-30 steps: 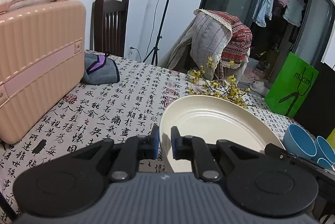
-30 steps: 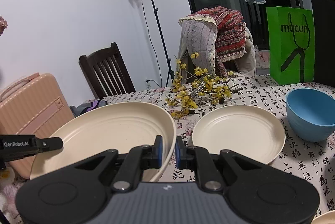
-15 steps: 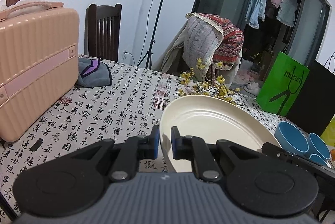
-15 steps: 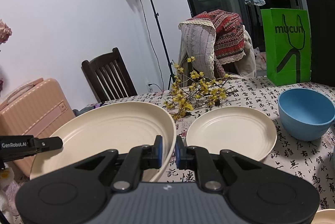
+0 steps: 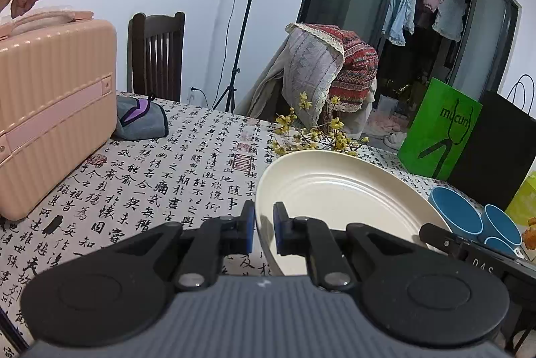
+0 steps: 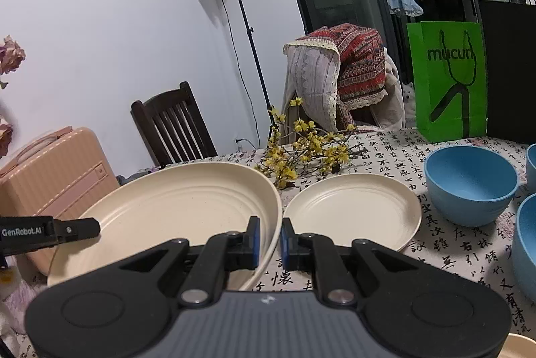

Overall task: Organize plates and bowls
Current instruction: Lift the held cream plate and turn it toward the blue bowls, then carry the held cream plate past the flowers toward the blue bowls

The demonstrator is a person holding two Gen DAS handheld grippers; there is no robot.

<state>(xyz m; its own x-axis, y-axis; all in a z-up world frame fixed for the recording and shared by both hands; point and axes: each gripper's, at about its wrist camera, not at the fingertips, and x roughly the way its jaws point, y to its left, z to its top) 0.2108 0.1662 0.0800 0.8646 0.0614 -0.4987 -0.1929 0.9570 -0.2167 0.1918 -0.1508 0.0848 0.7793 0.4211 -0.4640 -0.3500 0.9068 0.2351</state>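
Observation:
A large cream plate (image 5: pixel 341 190) hangs above the table, held at both sides. My left gripper (image 5: pixel 264 225) is shut on its left rim; my right gripper (image 6: pixel 269 239) is shut on its right rim. In the right wrist view the same large plate (image 6: pixel 181 207) fills the left half, with the left gripper's finger (image 6: pixel 73 229) at its far edge. A smaller cream plate (image 6: pixel 353 210) lies on the tablecloth just right of it. Blue bowls (image 6: pixel 469 184) stand to the right, also seen as blue bowls (image 5: pixel 455 210) in the left wrist view.
A pink suitcase (image 5: pixel 50 103) stands at the table's left. A yellow flower branch (image 6: pixel 301 150) lies behind the plates. A green paper bag (image 6: pixel 449 80) and a black bag (image 5: pixel 495 150) stand at the back right. A grey pouch (image 5: pixel 140 120) lies near the suitcase.
Both grippers have carried the large plate sideways toward the right. The small plate and blue bowls have drawn nearer in the right wrist view. Both grips are unchanged.

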